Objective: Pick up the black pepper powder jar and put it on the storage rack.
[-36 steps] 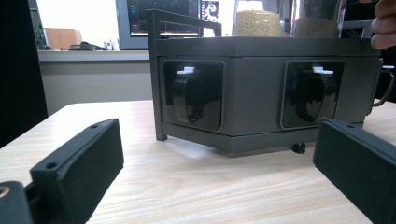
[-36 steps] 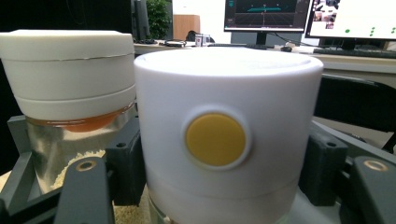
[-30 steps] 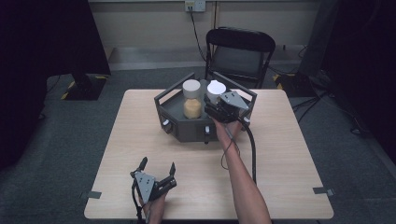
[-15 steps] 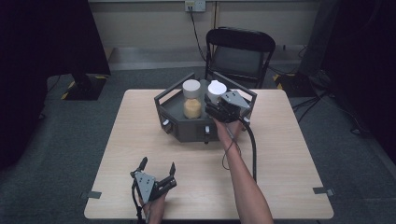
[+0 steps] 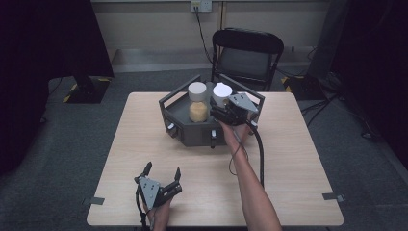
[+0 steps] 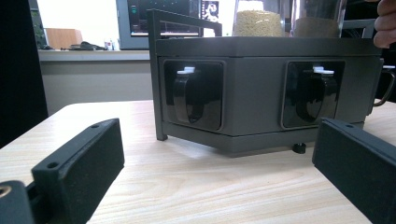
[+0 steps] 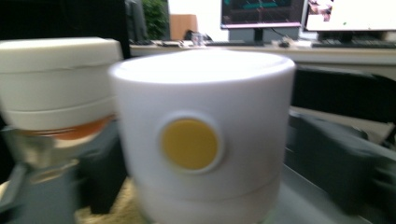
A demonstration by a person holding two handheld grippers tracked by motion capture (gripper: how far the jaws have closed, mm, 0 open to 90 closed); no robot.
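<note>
A dark grey six-sided rack (image 5: 192,132) stands mid-table. In it is a white-lidded jar of yellow grains (image 5: 198,103). Beside that jar, my right gripper (image 5: 220,107) is shut on a second white-lidded jar (image 5: 222,91) at the rack's right. In the right gripper view this jar's lid (image 7: 201,135) has a yellow dot and sits between my dark fingers (image 7: 336,163). The grain jar (image 7: 56,84) is to its left. My left gripper (image 5: 162,174) rests open near the table's front edge. Its spread jaws face the rack's front (image 6: 252,88).
Two black knobs with white tabs (image 6: 194,93) (image 6: 313,93) are set in the rack's front faces. A black folding chair (image 5: 248,53) stands behind the table. The right gripper's cable (image 5: 260,154) trails across the wooden tabletop (image 5: 298,159).
The right gripper and its jar have shifted only slightly over the rack. The left gripper has stayed where it was, still open.
</note>
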